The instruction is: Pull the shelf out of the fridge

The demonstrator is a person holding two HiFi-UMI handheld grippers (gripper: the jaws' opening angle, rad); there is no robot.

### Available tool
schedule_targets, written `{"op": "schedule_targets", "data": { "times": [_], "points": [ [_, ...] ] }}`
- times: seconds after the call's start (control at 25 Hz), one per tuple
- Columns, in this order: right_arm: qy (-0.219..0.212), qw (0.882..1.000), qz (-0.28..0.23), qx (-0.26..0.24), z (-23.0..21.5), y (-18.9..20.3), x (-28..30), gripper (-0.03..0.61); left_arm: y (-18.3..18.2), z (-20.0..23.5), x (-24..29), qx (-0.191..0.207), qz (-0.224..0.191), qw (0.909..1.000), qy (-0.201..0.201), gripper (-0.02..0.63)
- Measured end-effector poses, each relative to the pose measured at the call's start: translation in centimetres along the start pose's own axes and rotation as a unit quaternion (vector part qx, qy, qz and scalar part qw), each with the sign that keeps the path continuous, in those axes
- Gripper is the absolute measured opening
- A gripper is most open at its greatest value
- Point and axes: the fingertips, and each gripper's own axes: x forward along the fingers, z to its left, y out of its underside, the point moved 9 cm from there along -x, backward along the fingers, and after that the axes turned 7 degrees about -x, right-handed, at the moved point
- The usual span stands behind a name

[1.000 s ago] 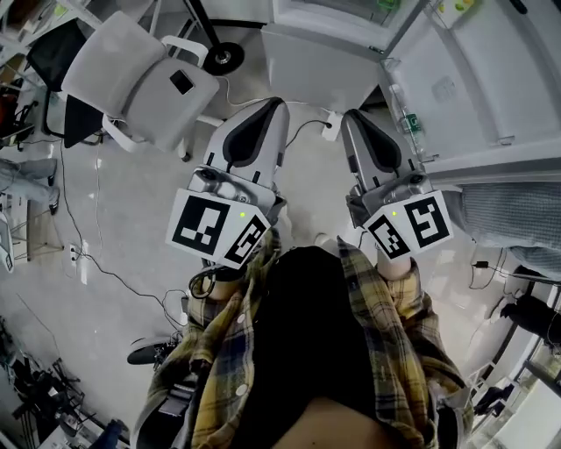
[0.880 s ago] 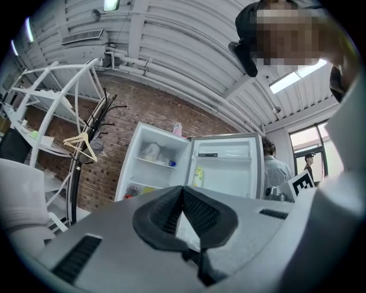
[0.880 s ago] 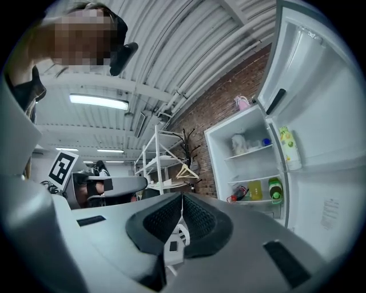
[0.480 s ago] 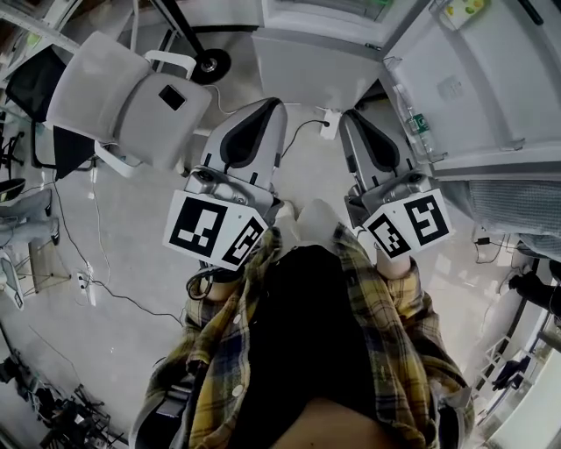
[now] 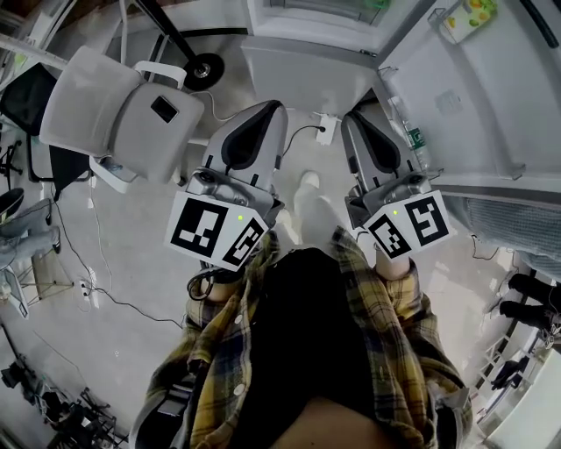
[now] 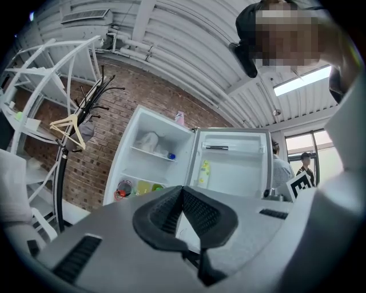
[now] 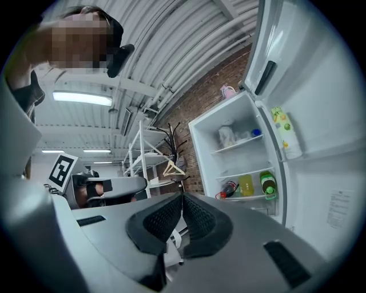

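Approaching fridge point(image 5: 307, 19): judged to be the step in hand. The open cabinet lies at 12 o'clock in the head view, well apart from both tongs.
Left tongs point(image 5: 268, 109): pads pressed together, nothing between them, pointing level at the fridge.
Right tongs point(image 5: 352, 117): likewise closed and empty, parallel to the left.
Shelf: inside the cabinet, not yet touched. Right gripper view shows an upper shelf point(image 7: 240, 146) with a pale bag on it, and a lower shelf point(image 7: 247, 198) carrying bottles point(image 7: 256, 184). Cannot tell which one the task means.
Technique: spread both tongs before arriving. Take the front lip at two points, left and right, and draw straight out and level so the shelf does not rack in its rails. If it is the lower one, the bottles may tip, so go slow.
Edges: fridge door point(image 5: 478, 92) stands open at 1–2 o'clock, just beside the right tongs' path. Keep the right elbow in.
Open room: bare floor between tongs and cabinet. White plug point(image 5: 325, 131) and its cable lie there underfoot. Office chair point(image 5: 123, 105) at 10 o'clock, coat stand base point(image 5: 206, 64) at 11 o'clock, both clear of the line.
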Motion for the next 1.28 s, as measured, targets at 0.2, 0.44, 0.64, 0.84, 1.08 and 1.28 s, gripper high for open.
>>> {"op": "schedule_targets", "data": {
  "times": [0.2,0.44,0.64,0.84,1.08,1.28],
  "points": [
    [0.005,1.000,-0.003,-0.004,-5.0,-0.7,2.1,0.023,-0.2,0.7,5.5,0.003,-0.001,1.0000,0.007,0.003],
    [-0.011,1.000,0.005,-0.002,-10.5,-1.1,5.7,0.023,-0.7,1.8,12.0,0.000,-0.001,1.0000,0.009,0.003],
    [-0.025,1.000,0.007,0.003,-13.0,-1.8,7.5,0.023,-1.7,2.3,14.6,0.001,-0.005,1.0000,-0.001,0.003],
    [-0.037,0.999,0.009,0.006,-15.1,-1.8,9.4,0.023,-2.1,3.5,16.6,0.003,-0.009,0.9999,-0.014,0.003],
    [-0.036,0.999,0.013,0.010,-16.0,-1.7,11.8,0.023,-2.6,5.7,18.1,-0.006,-0.010,0.9997,-0.020,0.003],
    [-0.025,0.999,0.014,0.015,-16.9,-1.7,14.2,0.023,-3.5,8.1,19.9,-0.006,-0.010,0.9999,-0.011,0.003]
  ]
}}
